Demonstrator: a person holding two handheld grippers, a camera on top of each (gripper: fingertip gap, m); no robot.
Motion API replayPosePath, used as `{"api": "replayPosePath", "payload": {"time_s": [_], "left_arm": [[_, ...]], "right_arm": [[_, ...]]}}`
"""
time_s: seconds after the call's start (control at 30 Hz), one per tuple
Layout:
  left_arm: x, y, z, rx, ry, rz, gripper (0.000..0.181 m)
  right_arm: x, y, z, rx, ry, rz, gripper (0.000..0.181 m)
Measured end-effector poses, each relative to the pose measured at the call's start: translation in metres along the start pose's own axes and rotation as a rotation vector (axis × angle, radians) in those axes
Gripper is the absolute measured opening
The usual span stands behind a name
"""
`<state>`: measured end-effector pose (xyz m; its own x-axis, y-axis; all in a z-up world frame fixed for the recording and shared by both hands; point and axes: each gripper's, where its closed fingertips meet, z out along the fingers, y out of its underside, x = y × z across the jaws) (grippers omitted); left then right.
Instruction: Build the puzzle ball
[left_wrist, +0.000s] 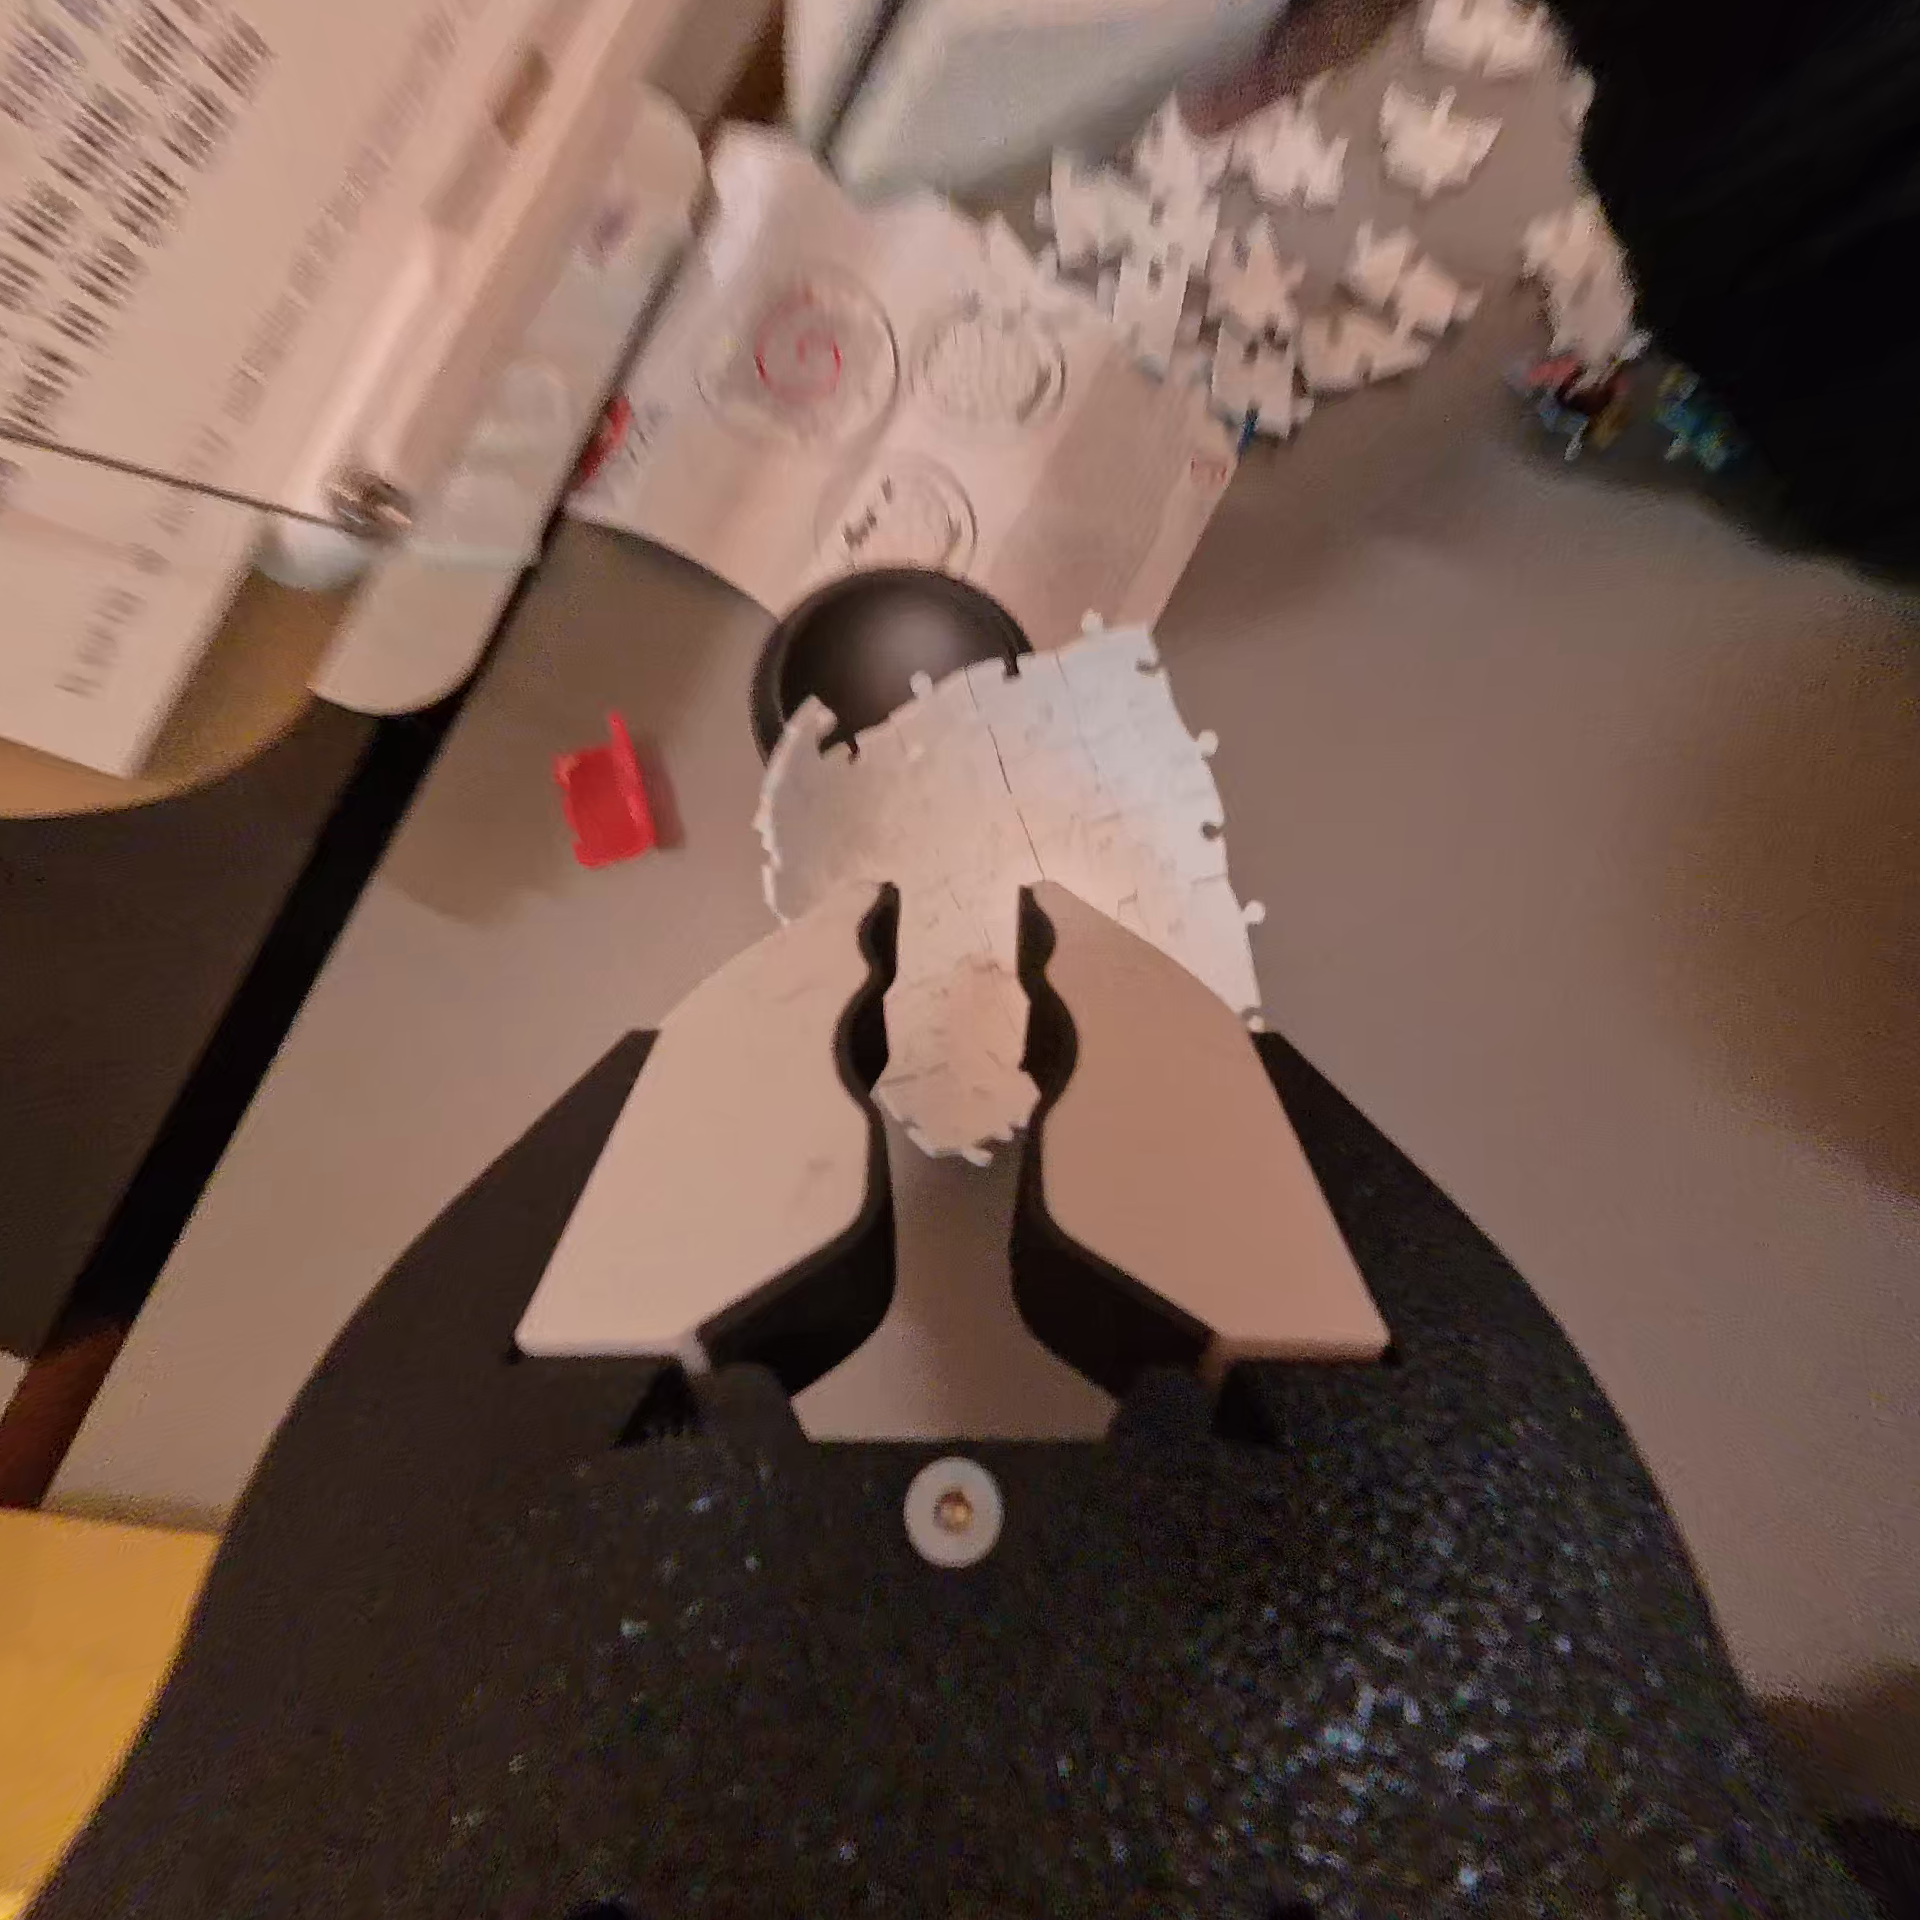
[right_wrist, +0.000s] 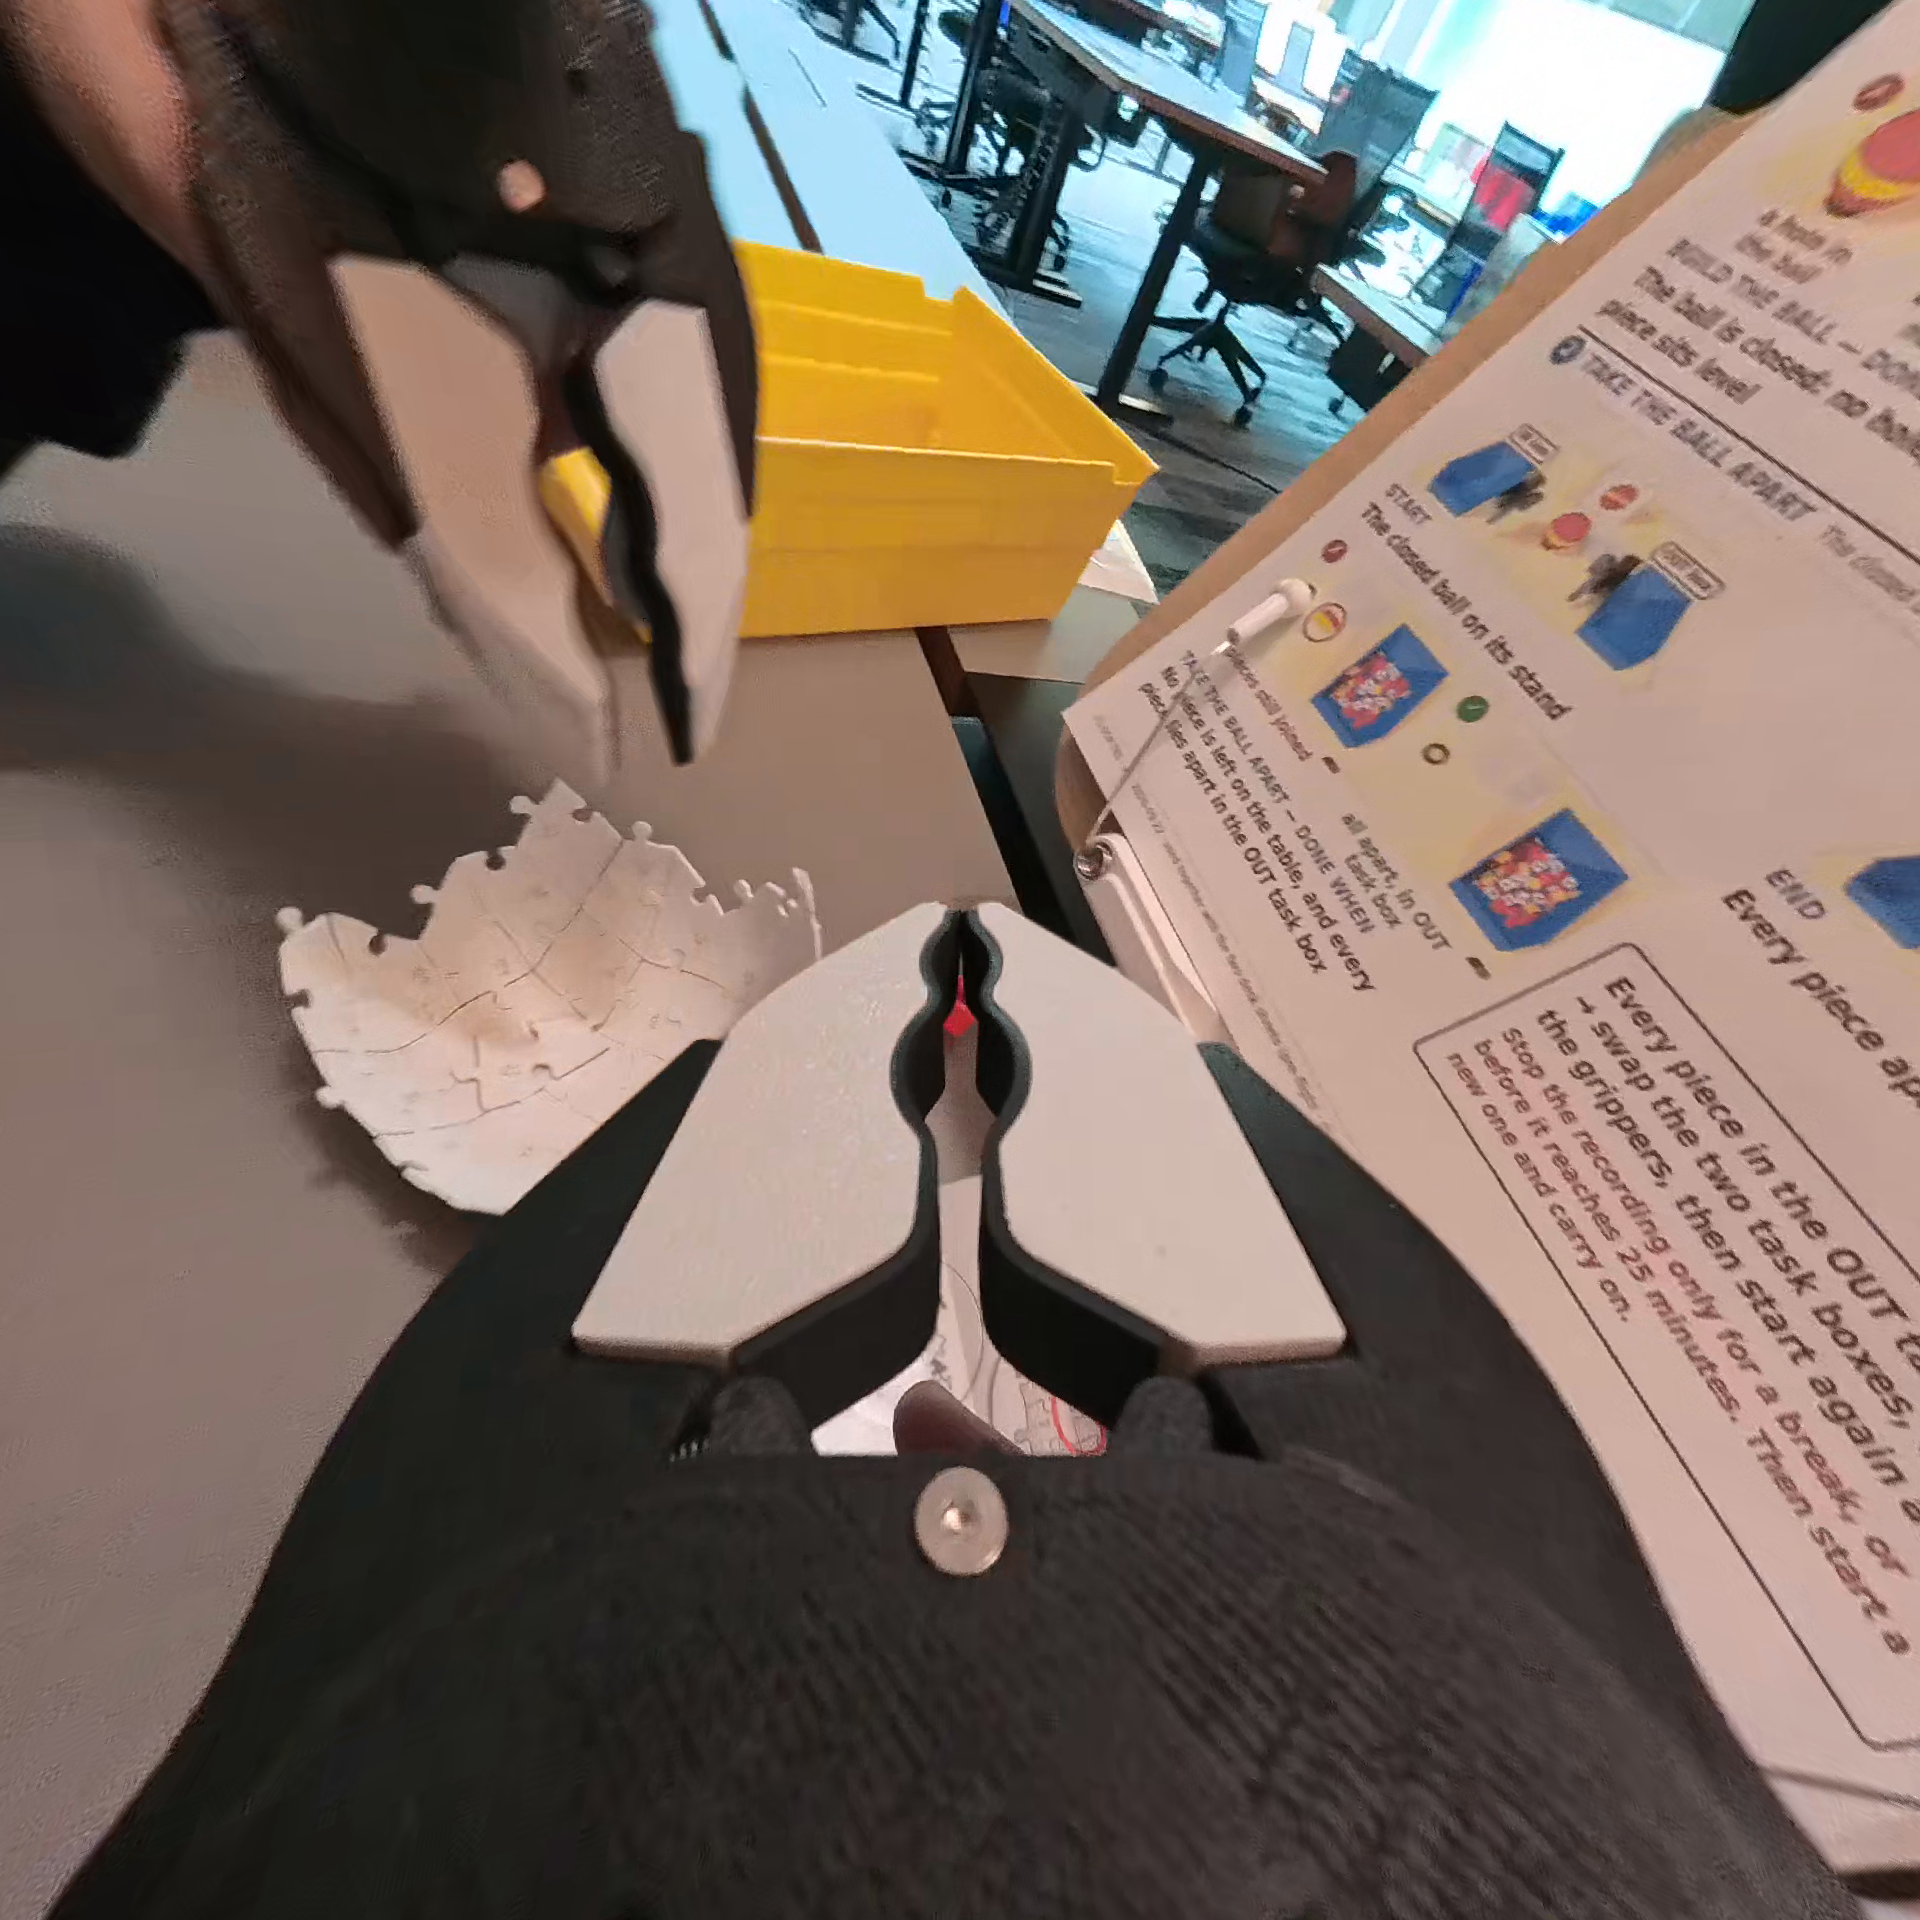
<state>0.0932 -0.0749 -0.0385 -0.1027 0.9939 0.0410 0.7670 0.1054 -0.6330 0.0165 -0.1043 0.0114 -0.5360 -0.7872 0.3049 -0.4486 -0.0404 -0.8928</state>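
Between the clenched left claw (left_wrist: 956, 997) sits a curved white puzzle-ball shell (left_wrist: 1023, 800), long axis toward 12 o'clock; the right claw (right_wrist: 961, 935) pinches a small red piece (right_wrist: 957, 1016).

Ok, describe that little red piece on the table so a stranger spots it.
On the grey table, find the black dome. The red piece lies alone just left of it in the left wrist view, the only solid red block there.

Left gripper (left_wrist: 954, 894), right gripper (right_wrist: 961, 914): black bodies, pale finger plates (one silver screw each).
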Motion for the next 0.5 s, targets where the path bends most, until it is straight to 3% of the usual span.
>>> {"api": "replayPosePath", "payload": {"time_s": [0.1,0.27,0.5], "left_arm": [[0.010,0.015,0.022,-0.165,-0.045,-0.048,0.035],[0.028,0.029,0.047,-0.327,-0.087,-0.248,0.047],[0.020,0.043,0.058,-0.506,-0.267,-0.496,0.047]], "right_arm": [[0.009,0.004,-0.003,-0.016,0.033,0.040,0.000],[0.035,0.021,-0.021,-0.069,0.135,0.142,0.002],[0.046,0.031,-0.037,-0.044,0.141,0.320,0.008]]}}
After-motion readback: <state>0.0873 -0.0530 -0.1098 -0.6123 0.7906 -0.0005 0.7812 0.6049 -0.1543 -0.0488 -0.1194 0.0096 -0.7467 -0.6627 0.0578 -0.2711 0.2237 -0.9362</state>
